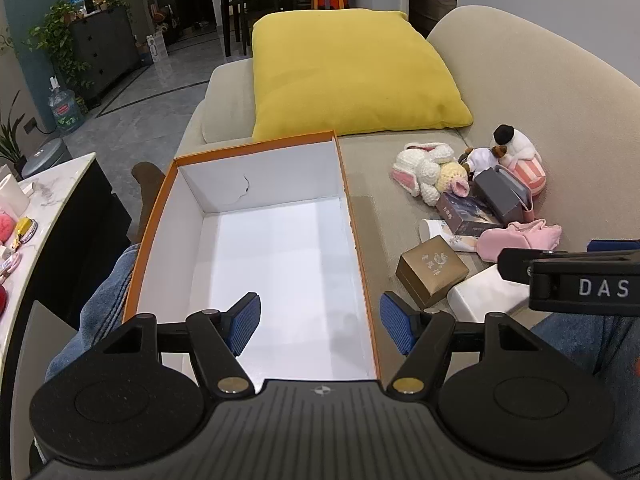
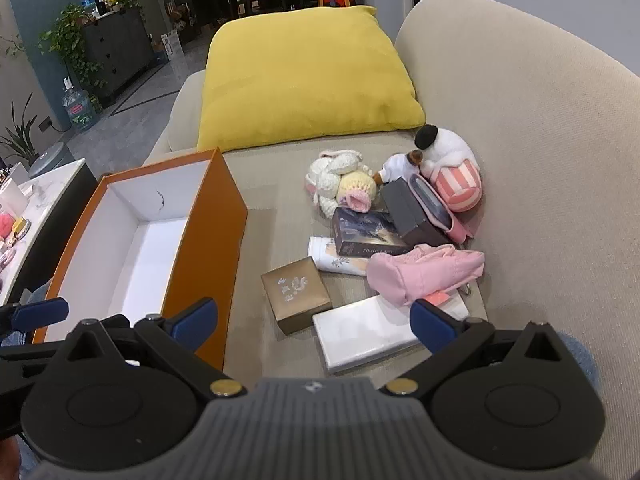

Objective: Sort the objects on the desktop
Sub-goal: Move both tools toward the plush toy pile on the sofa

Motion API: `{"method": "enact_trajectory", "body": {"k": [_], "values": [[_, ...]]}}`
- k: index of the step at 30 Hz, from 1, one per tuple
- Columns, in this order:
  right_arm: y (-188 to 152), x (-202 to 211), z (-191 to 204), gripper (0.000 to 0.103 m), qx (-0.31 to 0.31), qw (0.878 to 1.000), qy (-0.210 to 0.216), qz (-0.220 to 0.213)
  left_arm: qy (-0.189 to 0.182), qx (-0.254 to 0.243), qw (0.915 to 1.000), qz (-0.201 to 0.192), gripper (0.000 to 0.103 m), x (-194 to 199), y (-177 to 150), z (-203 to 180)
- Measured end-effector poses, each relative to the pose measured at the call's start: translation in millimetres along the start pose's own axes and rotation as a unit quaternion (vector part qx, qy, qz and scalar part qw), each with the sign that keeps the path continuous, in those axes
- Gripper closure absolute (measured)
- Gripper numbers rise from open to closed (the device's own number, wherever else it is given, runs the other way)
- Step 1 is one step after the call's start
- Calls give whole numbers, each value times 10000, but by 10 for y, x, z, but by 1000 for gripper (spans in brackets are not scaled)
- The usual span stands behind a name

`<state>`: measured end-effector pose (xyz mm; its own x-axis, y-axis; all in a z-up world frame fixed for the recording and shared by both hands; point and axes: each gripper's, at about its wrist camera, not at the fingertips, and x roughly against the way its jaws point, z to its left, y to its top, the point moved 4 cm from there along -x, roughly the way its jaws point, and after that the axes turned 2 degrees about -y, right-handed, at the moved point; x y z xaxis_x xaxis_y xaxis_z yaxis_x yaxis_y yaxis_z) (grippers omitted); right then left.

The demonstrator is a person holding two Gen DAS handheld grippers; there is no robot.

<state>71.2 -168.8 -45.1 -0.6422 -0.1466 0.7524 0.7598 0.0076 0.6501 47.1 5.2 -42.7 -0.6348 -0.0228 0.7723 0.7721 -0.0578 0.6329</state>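
Two grippers spread, holding nothing | left gripper (image 1: 320,322) over empty orange box (image 1: 256,152), right gripper (image 2: 314,322) above gold box (image 2: 296,294) and white box (image 2: 376,332) | step: first pick | next: you lower, clamp gold box.

Both cameras sit just behind their own gripper fingers, tilted down along a beige sofa (image 1: 520,92) toward the yellow cushion (image 1: 352,68). The left wrist view hangs close over the orange box (image 1: 256,216); the right wrist view sits further right, over the clutter. They share the box, cushion, brown gift box (image 2: 296,292) and plush toys (image 2: 340,184).
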Motion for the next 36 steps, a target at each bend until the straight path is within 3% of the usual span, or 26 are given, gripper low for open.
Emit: {"method": "enact_trajectory", "body": {"k": [13, 22, 24, 26, 29, 36], "values": [[-46, -19, -202, 1, -156, 9998, -98, 7, -143, -183, 9997, 38, 25, -47, 16, -115], [70, -44, -503, 2, -30, 9998, -134, -152, -651, -490, 9967, -40, 25, -73, 282, -262], [134, -69, -572, 7, 29, 9997, -172, -194, -706, -573, 9958, -81, 25, -95, 382, -314], [224, -132, -646, 23, 96, 9997, -188, -159, -788, -644, 9948, -94, 27, -143, 495, -374], [344, -274, -738, 37, 120, 9999, -93, -25, -1013, -649, 9927, 16, 33, -264, 659, -459], [773, -678, -987, 55, 77, 9997, -251, 30, -1408, -446, 9887, 257, 34, -757, 1164, -643]]}}
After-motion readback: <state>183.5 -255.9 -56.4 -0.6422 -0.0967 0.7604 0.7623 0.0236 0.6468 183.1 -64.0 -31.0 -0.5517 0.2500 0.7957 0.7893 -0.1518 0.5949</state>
